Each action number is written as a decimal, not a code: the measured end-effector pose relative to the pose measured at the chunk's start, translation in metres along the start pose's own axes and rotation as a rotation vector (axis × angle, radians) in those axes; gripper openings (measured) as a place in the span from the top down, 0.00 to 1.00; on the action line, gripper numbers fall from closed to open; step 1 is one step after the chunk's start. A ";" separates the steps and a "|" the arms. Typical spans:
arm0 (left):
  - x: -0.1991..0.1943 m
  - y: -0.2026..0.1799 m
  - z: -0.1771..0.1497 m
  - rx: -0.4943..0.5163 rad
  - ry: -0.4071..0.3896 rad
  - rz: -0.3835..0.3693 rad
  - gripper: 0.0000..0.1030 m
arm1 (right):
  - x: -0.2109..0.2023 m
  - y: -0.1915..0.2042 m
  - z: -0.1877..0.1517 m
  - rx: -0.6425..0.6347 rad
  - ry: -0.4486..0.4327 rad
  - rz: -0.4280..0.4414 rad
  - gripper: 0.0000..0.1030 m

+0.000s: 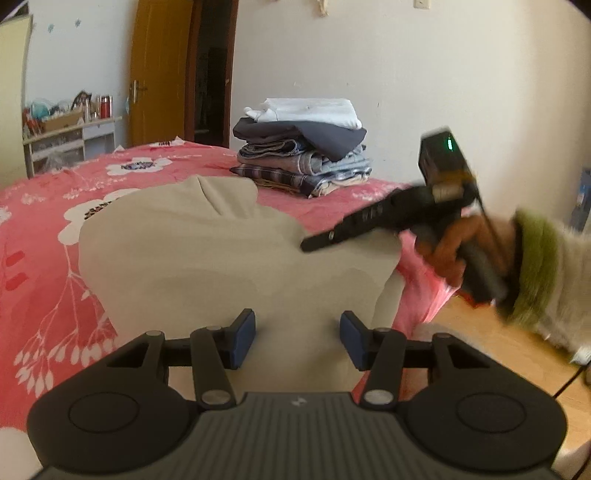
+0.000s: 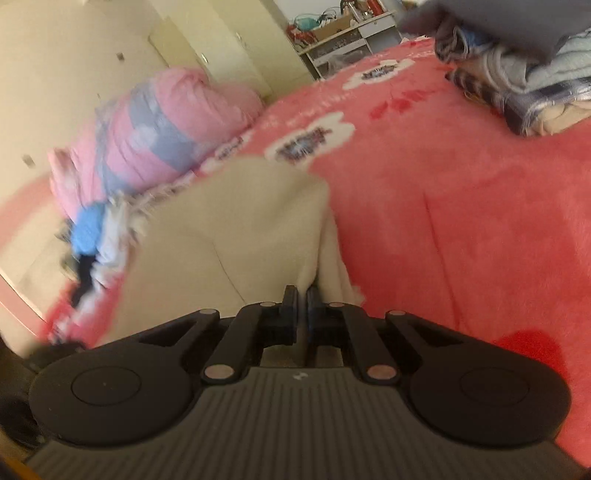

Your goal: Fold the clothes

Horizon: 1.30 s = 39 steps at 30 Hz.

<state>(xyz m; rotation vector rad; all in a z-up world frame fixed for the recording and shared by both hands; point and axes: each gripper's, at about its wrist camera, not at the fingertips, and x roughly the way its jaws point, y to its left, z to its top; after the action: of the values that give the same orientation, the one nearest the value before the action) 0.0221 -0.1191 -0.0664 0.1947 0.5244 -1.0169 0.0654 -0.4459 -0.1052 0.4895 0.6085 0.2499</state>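
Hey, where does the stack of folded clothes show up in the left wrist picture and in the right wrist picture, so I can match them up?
Left wrist view: the stack of folded clothes sits upper centre, on the far side of the pink bedspread, beyond the beige garment.
Right wrist view: the stack is in the upper right corner, partly cut off and blurred.
Shared landmark: the white shelf unit with clutter on top.
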 end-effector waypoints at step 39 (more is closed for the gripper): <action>0.030 -0.009 -0.031 -0.048 -0.112 0.014 0.49 | 0.149 0.123 0.066 -0.720 0.233 -0.241 1.00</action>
<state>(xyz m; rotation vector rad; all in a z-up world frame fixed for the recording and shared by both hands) 0.0165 -0.1341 -0.1071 0.0983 0.4441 -0.9949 0.2132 -0.3098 -0.0680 -0.3111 0.7471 0.2783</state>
